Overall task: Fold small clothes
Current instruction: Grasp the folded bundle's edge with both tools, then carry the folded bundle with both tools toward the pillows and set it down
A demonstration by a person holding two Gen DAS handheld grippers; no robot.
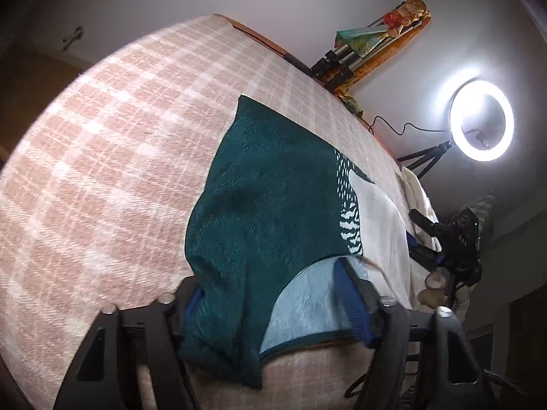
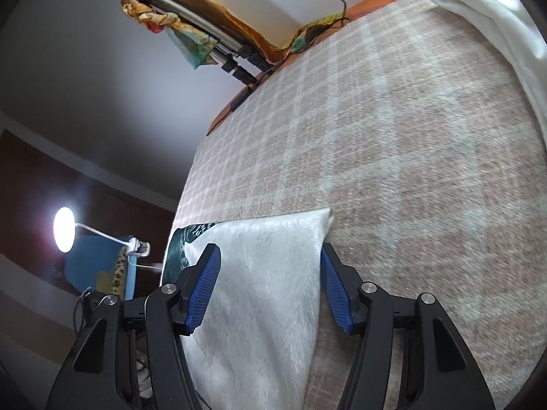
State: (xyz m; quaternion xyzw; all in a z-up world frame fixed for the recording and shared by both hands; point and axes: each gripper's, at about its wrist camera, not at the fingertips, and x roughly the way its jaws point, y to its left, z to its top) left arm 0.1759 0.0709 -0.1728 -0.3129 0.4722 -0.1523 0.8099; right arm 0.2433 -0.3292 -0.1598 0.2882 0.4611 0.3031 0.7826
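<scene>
Left tongs (image 1: 273,294) spread around the teal-and-white cloth (image 1: 266,184), right tongs (image 2: 270,283) spread at its white end; closing shallow could drop the fold.

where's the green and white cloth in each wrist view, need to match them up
Left wrist: the green and white cloth fills the centre and lower middle, its near edge draped between the left tool's fingers.
Right wrist: only its white end shows, bottom centre, between the right tool's open fingers.
Shared landmark: the bundled tripod at the plaid blanket's far edge.
</scene>
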